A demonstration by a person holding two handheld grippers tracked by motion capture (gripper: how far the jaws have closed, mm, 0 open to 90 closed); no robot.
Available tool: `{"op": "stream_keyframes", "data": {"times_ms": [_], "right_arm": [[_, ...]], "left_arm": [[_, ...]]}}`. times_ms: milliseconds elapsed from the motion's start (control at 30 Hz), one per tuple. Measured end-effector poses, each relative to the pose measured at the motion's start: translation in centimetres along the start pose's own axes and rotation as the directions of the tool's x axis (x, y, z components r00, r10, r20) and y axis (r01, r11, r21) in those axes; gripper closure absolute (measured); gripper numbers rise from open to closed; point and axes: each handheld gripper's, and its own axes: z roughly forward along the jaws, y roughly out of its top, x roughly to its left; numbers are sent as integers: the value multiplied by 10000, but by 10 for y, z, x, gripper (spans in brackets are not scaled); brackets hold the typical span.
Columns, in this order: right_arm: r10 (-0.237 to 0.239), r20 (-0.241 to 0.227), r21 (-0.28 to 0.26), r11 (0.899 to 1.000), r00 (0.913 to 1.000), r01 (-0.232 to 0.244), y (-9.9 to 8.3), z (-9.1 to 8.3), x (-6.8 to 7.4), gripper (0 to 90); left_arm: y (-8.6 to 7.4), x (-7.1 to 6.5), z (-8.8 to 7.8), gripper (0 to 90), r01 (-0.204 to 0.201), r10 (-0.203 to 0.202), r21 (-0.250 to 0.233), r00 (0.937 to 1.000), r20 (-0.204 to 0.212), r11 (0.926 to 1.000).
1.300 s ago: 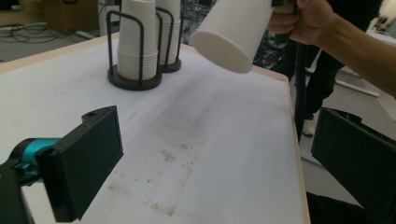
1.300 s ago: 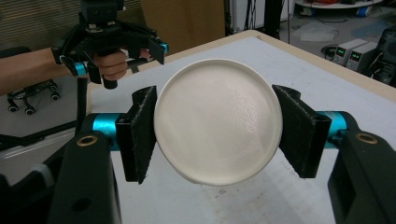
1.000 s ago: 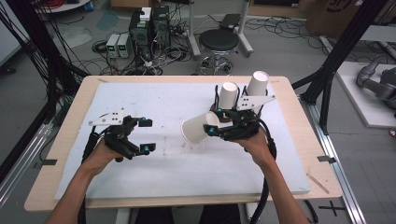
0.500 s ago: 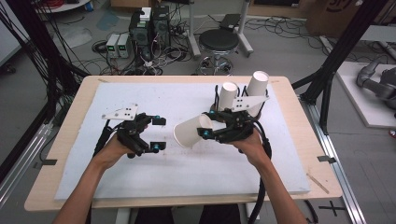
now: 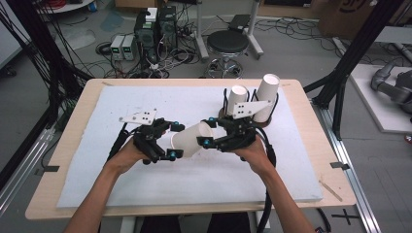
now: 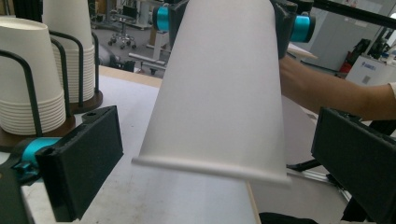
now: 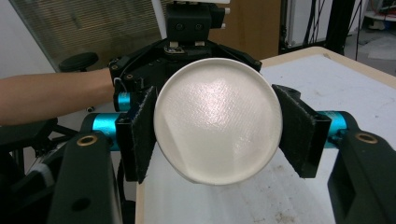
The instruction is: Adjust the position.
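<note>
The bench (image 5: 311,160) carries a white mat, and at its far right edge a rack (image 5: 250,109) holds two stacks of paper cups (image 5: 266,94). Above the middle of the bench, a single paper cup (image 5: 190,140) lies on its side in the air, its rim toward the left edge. The right tool (image 5: 210,131) is clenched on the cup's base end. The left tool (image 5: 171,141) is released, its pads either side of the cup's rim, apart from it.
</note>
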Motion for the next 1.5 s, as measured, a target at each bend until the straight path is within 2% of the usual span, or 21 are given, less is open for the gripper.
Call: {"op": "stream_keyframes", "data": {"times_ms": [133, 233, 467, 567, 733, 900, 1233, 1400, 1500], "right_arm": [[1, -163, 0, 10000, 9999, -1, 0, 5, 1, 362], [-37, -185, 14, 10000, 9998, 37, 0, 7, 1, 362], [-60, -357, -95, 9999, 9993, 57, 0, 7, 2, 362], [-95, -378, -113, 9999, 9992, 91, 0, 7, 2, 362], [-100, -461, -76, 9999, 9989, 97, 0, 8, 3, 362], [-189, -460, -64, 9998, 9988, 186, 1, 8, 3, 361], [-321, -502, -49, 9995, 9982, 318, 1, 7, 4, 363], [-337, -558, -24, 9994, 9979, 337, 0, 8, 4, 366], [-333, -603, -74, 9994, 9976, 329, 0, 8, 3, 369]], "left_arm": [[2, 0, 5, 20, 31, -32, 12, 10000, 95, 10000], [1, 1, 8, 20, 128, -131, 190, 9998, 144, 9997], [-2, 3, 12, 20, 299, -311, 408, 9991, 276, 9987], [-2, 2, 14, 87, 265, -281, 520, 9992, 301, 9983], [-2, 2, 14, 105, 350, -366, 464, 9988, 339, 9983], [-2, 1, 13, 176, 294, -321, 614, 9986, 428, 9977], [-2, 0, 12, 214, 324, -369, 753, 9976, 591, 9966], [-2, 0, 11, 241, 211, -267, 825, 9973, 682, 9964], [-1, -1, 10, 288, 48, -100, 766, 9977, 677, 9971]]}}
